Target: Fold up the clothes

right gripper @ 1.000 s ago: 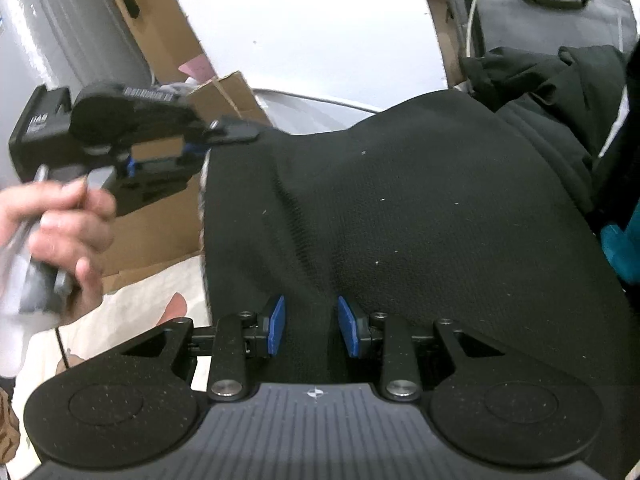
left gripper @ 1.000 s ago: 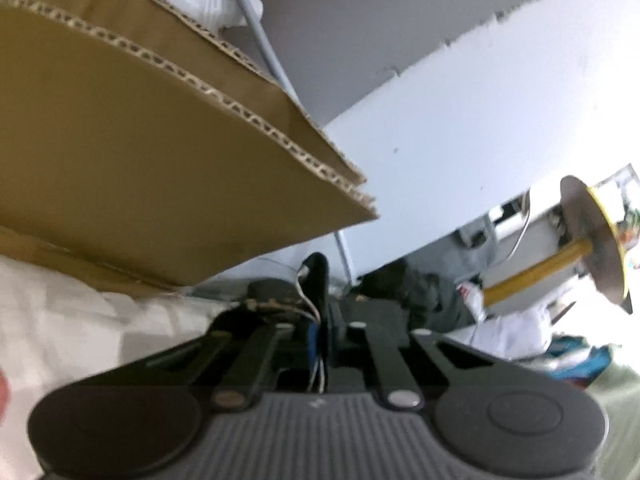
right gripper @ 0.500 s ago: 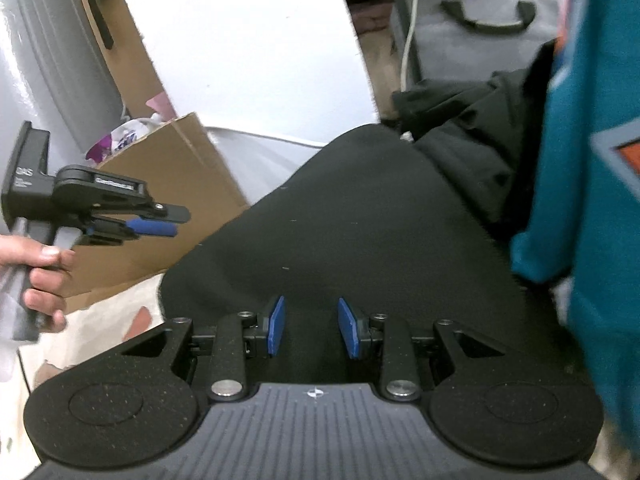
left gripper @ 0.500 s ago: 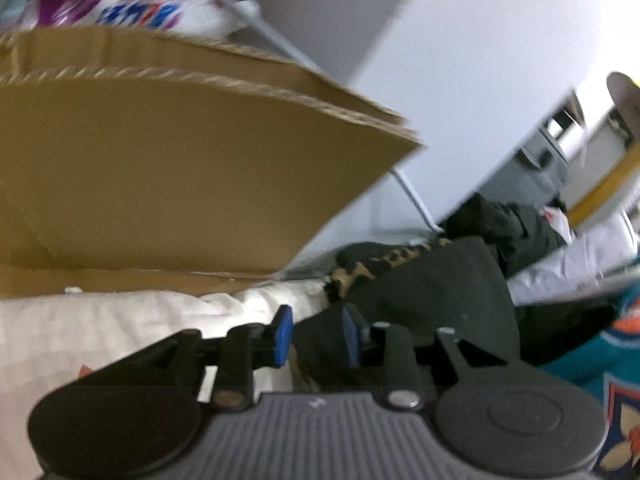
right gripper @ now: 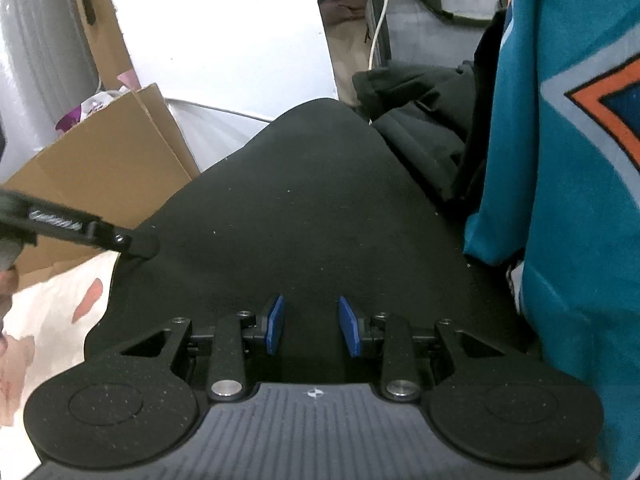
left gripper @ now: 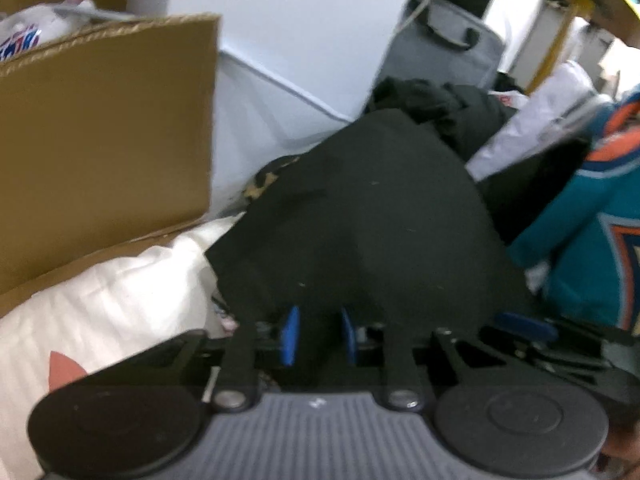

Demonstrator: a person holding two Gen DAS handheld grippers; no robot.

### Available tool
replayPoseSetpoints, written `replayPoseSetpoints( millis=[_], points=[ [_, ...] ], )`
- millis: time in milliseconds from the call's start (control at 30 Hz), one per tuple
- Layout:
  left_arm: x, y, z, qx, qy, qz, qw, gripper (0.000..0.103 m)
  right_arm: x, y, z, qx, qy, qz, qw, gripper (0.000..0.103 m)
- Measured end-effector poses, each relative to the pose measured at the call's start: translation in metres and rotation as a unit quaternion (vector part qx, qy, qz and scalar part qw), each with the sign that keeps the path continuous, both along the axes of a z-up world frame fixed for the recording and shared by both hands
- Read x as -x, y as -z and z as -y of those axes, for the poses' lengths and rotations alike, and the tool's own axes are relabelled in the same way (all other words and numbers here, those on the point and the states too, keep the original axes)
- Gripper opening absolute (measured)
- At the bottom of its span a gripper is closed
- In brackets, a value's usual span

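1. My left tool [left gripper: 316, 334] points down at the black garment [left gripper: 360, 216]. Its blue pads sit narrow and are closing, with black cloth between them; I cannot say the pads are pressing yet.
2. In the right wrist view, the left tool [right gripper: 136, 246] meets the garment's far-left edge, its tip touching the cloth.
3. My right tool [right gripper: 311, 330] stands at a middling gap over the near edge of the same garment [right gripper: 320, 208]. Cloth fills the space between the pads, but they look clear of it on both sides, so no grip here as I read it.
4. The garment lies spread ahead of both tools, humped in the middle and tapering away toward the white wall panel [right gripper: 224, 28]. I see no clean crease or stacked layer; a patterned bit shows at its far-left edge [left gripper: 264, 178].
5. My judgement: early in this fold. Both edges are being taken up; lifting and laying over are still to come.
6. Left to do beyond that: a teal jersey [right gripper: 560, 200] hangs just right of my right tool, and dark clothes [right gripper: 420, 120] are heaped beyond, all unfolded.
7. Left of the tools: pale bedding [left gripper: 120, 300] and a cardboard box [left gripper: 100, 128].
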State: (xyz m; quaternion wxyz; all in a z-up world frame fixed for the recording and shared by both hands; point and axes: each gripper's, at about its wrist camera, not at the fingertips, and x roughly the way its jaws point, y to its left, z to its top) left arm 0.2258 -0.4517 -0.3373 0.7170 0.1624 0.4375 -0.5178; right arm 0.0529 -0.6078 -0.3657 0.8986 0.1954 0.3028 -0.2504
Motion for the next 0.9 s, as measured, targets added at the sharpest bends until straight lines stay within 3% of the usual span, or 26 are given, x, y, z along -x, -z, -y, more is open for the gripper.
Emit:
replayPoseSetpoints(
  millis=[67, 200, 333, 500, 567, 667, 767, 900],
  points=[
    [-0.004, 0.007, 0.004, -0.008, -0.01, 0.012, 0.9998, 0.008, 0.003, 0.001, 0.0, 0.009, -0.005, -0.005, 1.0, 0.037],
    [-0.011, 0.018, 0.012, -0.039, -0.03, 0.039, 0.9981, 0.01, 0.014, 0.005, 0.004, 0.014, 0.002, -0.019, 1.0, 0.038],
    [-0.027, 0.019, 0.002, -0.075, -0.063, 0.027, 0.9948, 0.008, 0.033, 0.011, 0.011, 0.014, 0.014, -0.038, 0.999, 0.039],
    [-0.021, -0.008, -0.021, -0.049, -0.045, 0.032, 0.9973, 0.012, 0.058, 0.01, 0.013, 0.016, 0.026, -0.055, 0.998, 0.039],
    [-0.011, -0.023, -0.025, -0.036, -0.029, 0.041, 0.9981, 0.025, 0.068, 0.006, 0.012, 0.013, 0.03, -0.054, 0.998, 0.039],
    [0.007, -0.039, -0.026, -0.02, -0.007, 0.043, 0.9988, 0.033, 0.077, -0.002, 0.006, 0.019, 0.022, -0.047, 0.998, 0.039],
    [0.029, -0.044, -0.024, -0.008, 0.012, 0.035, 0.9993, 0.039, 0.083, -0.008, -0.001, 0.028, 0.013, -0.043, 0.999, 0.039],
    [0.061, -0.038, -0.018, -0.001, 0.042, 0.032, 0.9986, 0.039, 0.08, -0.01, -0.01, 0.025, -0.004, -0.031, 0.999, 0.045]
  ],
)
